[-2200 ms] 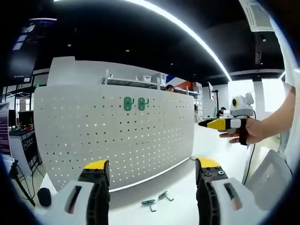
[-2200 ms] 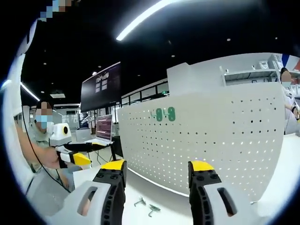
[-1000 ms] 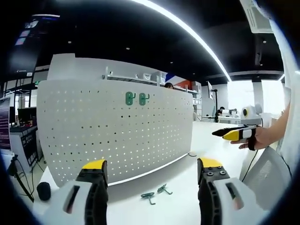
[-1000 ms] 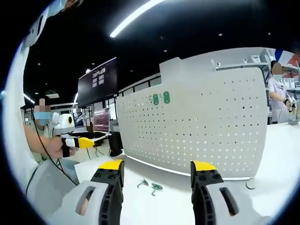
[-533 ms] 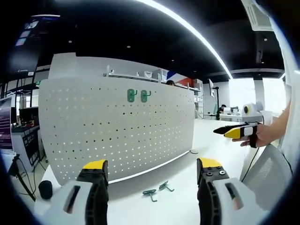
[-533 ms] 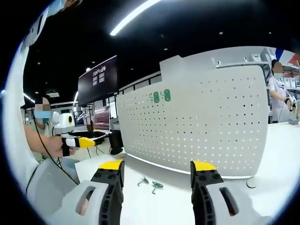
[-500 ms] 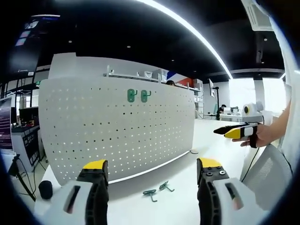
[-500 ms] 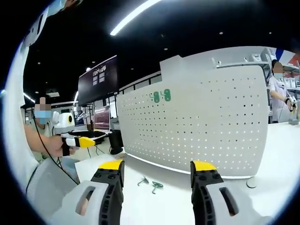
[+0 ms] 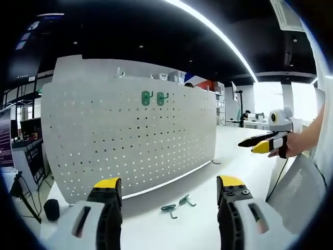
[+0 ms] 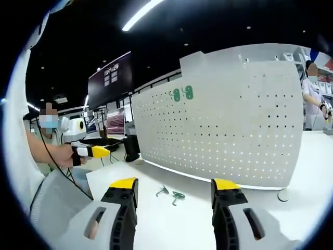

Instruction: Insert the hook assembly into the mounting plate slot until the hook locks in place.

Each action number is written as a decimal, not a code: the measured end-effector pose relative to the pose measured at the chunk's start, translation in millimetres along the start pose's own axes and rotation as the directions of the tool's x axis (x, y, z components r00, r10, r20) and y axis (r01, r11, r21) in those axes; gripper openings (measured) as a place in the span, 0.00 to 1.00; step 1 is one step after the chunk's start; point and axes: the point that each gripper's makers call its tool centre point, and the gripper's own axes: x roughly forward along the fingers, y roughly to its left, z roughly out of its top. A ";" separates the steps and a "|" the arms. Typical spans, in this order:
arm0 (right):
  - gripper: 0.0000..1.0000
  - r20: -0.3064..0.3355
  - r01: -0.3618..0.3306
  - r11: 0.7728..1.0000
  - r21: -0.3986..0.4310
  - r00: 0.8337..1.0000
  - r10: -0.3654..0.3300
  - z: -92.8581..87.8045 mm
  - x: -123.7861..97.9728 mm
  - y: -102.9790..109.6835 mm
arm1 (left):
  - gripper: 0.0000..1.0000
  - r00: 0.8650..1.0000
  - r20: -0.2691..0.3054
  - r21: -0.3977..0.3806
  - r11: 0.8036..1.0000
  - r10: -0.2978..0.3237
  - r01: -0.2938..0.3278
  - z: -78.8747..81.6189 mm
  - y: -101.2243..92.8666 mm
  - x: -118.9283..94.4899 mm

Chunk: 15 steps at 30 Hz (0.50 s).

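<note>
So the biggest thing in front of you is the white pegboard (image 9: 130, 140), standing upright on the white table (image 9: 156, 229), and it doubles as your mounting plate. In the right gripper view the same pegboard (image 10: 223, 130) runs across most of the scene, with the table (image 10: 171, 224) bare and bright below it.

Up near the top edge of the board there are two green hooks already hung (image 9: 154, 98), side by side and just about touching. You can spot that pair (image 10: 182, 94) in the right gripper view too, high on the board's left part.

Your left gripper (image 9: 169, 190) has its jaws spread wide with nothing between them, yellow tips up, hovering above the table in front of the board. Your right gripper (image 10: 174, 187) is the same deal: jaws well apart, empty. In the left gripper view you can also see that right gripper (image 9: 260, 143) off to the side in your hand (image 9: 294, 144), clear of the board, and there its yellow and black tips look close together, so go by its own view.

The loose green hooks (image 9: 178, 204) are lying flat on the table just in front of the board's bottom edge, two of them close beside each other, between your jaws in the picture but farther off. In the right gripper view they (image 10: 171, 194) sit on the table near the board's foot.

Small stuff: a round black object (image 9: 51, 209) sits at the table's left edge by the board's corner.
</note>
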 end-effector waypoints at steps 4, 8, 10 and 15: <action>0.54 -0.024 -0.003 1.000 0.012 1.000 0.004 -5.4 1.0 0.5 | 0.77 1.000 -0.017 -0.002 1.000 -0.003 0.003 -6.0 1.3 0.2; 0.54 -0.055 -0.001 1.000 0.016 0.998 0.002 -11.9 2.0 0.4 | 0.76 0.999 -0.033 0.001 1.000 -0.006 0.006 -10.6 0.4 0.4; 0.54 -0.061 -0.001 1.000 0.019 0.998 0.002 -13.4 1.7 -0.1 | 0.76 0.999 -0.040 -0.001 1.000 -0.009 0.009 -12.0 -0.9 0.7; 0.54 -0.073 0.002 1.000 0.029 0.997 0.000 -16.9 2.0 -1.1 | 0.76 0.999 -0.051 -0.002 1.000 -0.013 0.013 -17.1 -2.0 1.4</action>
